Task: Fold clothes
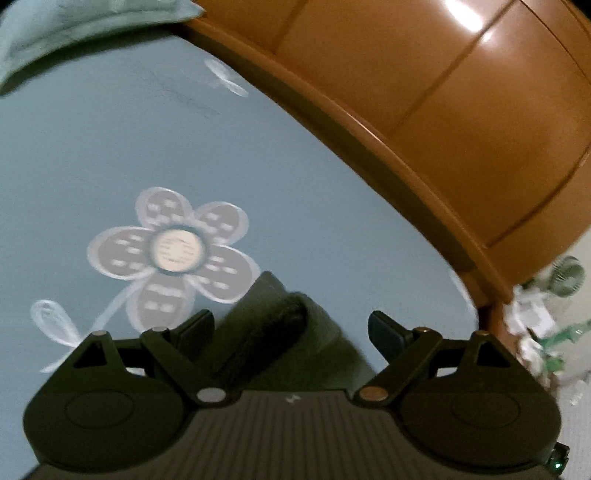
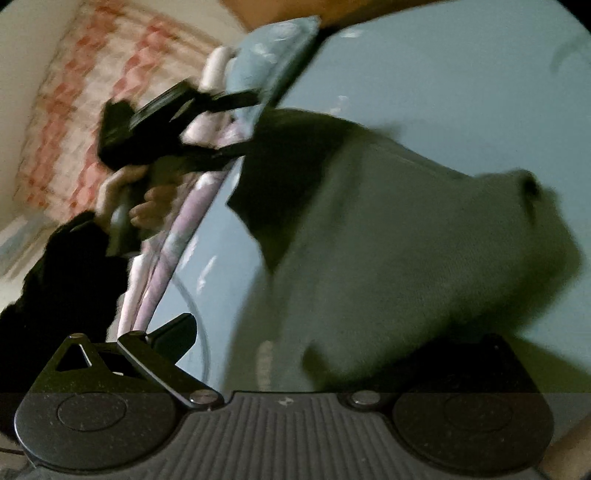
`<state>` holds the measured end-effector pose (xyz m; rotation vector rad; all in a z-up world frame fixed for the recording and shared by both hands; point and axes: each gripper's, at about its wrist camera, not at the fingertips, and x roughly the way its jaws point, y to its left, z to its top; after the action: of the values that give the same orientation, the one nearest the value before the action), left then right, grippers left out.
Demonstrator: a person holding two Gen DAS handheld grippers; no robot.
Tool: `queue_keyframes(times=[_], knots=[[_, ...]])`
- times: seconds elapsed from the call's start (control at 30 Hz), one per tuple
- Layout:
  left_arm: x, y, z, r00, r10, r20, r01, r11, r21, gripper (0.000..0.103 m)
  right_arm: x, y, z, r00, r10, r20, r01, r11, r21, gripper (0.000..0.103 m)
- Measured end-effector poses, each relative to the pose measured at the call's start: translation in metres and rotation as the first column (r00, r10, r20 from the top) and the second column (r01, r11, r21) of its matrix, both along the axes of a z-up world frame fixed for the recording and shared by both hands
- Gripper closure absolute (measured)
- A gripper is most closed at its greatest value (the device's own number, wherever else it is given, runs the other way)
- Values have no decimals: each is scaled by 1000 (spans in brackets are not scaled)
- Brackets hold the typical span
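A dark olive garment [image 2: 406,240] lies on the blue flowered bedsheet [image 1: 258,166]. In the left wrist view one end of the garment [image 1: 280,325] reaches in between the fingers of my left gripper [image 1: 290,332], whose jaws stand wide apart and do not press on it. From the right wrist view, the left gripper [image 2: 247,125], held by a hand [image 2: 140,199] in a black sleeve, points at the garment's dark far end. My right gripper [image 2: 317,332] is low over the near end. Its left finger [image 2: 177,332] is bare and spread wide; the cloth covers its right finger.
A brown wooden headboard [image 1: 443,110] runs along the sheet's far edge. A light blue pillow [image 1: 55,29] lies at the top left. Pink and white bedding [image 2: 166,258] is bunched along the bed's left side. Small clutter [image 1: 546,325] shows beyond the bed's corner.
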<state>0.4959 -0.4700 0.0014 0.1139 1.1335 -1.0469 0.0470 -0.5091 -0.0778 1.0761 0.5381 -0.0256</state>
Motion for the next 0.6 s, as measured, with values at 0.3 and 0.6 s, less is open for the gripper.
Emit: queue_keyframes(times=[0.3, 0.6], knots=[[-54, 34, -4, 991, -133, -19, 131, 988, -83, 12, -32, -19, -7, 973, -208, 97, 208, 978, 14, 0], [-114, 29, -56, 969, -245, -13, 245, 969, 35, 13, -49, -45, 29, 949, -313, 32, 308, 904, -296, 0]])
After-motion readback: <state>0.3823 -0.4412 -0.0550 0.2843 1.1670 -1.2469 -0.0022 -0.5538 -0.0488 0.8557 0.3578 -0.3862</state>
